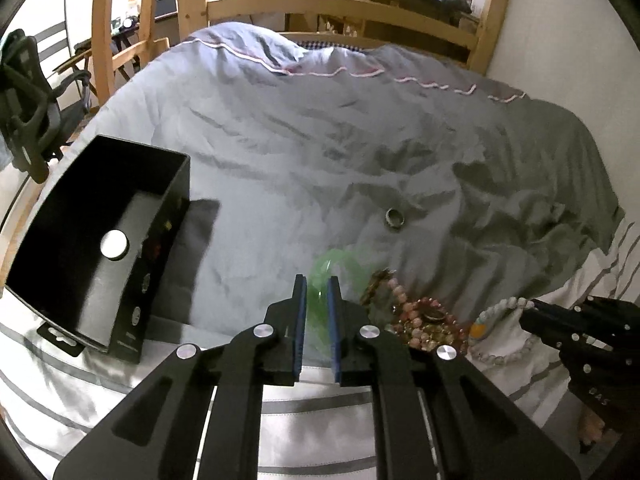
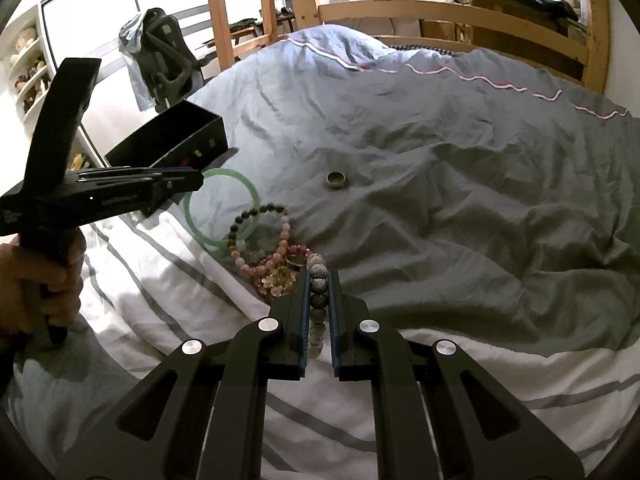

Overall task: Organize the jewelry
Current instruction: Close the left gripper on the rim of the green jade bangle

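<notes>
Bed duvet [image 2: 440, 200] | left tool [image 1: 317, 292] grips green bangle [image 2: 220, 212] | right tool [image 2: 320, 280] clamps grey bead bracelet [image 2: 319, 304] lengthwise

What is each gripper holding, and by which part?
The left gripper grips the green bangle by its rim. The right gripper grips the speckled bead bracelet along one stretch of beads.
</notes>
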Tool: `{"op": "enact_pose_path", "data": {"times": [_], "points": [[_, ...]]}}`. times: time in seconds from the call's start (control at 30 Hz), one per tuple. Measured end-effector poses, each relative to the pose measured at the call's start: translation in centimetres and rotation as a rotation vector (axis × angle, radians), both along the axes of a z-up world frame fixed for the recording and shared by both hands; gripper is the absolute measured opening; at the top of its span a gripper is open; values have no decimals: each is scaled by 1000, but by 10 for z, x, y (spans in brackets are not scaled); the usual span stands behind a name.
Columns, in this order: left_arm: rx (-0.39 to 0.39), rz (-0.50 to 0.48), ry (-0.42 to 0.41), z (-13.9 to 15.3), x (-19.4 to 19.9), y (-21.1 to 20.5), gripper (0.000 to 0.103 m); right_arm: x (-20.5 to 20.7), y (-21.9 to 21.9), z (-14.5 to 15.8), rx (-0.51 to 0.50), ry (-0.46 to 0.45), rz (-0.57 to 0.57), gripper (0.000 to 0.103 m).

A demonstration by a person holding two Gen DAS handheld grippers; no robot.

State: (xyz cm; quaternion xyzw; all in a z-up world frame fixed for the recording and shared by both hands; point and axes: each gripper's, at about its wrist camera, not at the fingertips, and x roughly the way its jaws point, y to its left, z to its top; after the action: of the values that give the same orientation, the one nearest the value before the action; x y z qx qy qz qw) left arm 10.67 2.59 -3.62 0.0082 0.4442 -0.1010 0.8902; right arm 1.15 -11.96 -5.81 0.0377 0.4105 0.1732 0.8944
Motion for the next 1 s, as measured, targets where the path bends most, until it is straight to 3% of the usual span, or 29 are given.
{"op": "enact_pose_path", "data": {"times": [0.33, 0.4, 0.47, 0.53, 0.57, 0.6, 0.7, 0.9, 0.93, 1.0], "points": [[-60, -4, -88, 33, -9, 10, 5, -9, -9, 27, 52, -94, -24, 9], [-59, -19, -84, 34, -8, 9, 5, -11, -8, 31, 44, -104, -27, 9], [-56, -32, -27, 24, -2, 8, 5, -11, -6, 31, 37, -108, -29, 9], [-12, -6, 28, 7, 4, 7, 22, -11, -5, 27, 33, -97, -32, 9], [10, 11, 53, -2, 8, 8, 55, -11, -5, 25, 32, -91, -33, 9], [35, 35, 66, -9, 11, 8, 79, -11, -5, 23, 29, -85, -34, 9], [123, 75, 92, -26, 21, 4, 81, -11, -4, 20, 24, -76, -37, 9], [235, 60, 264, -76, 32, -3, 88, -12, -7, 18, 36, -72, -35, 9], [235, 60, 259, -77, 32, -4, 87, -12, -7, 18, 37, -74, -34, 9], [202, 50, 247, -72, 32, -4, 74, -12, -8, 18, 38, -78, -31, 9]]}}
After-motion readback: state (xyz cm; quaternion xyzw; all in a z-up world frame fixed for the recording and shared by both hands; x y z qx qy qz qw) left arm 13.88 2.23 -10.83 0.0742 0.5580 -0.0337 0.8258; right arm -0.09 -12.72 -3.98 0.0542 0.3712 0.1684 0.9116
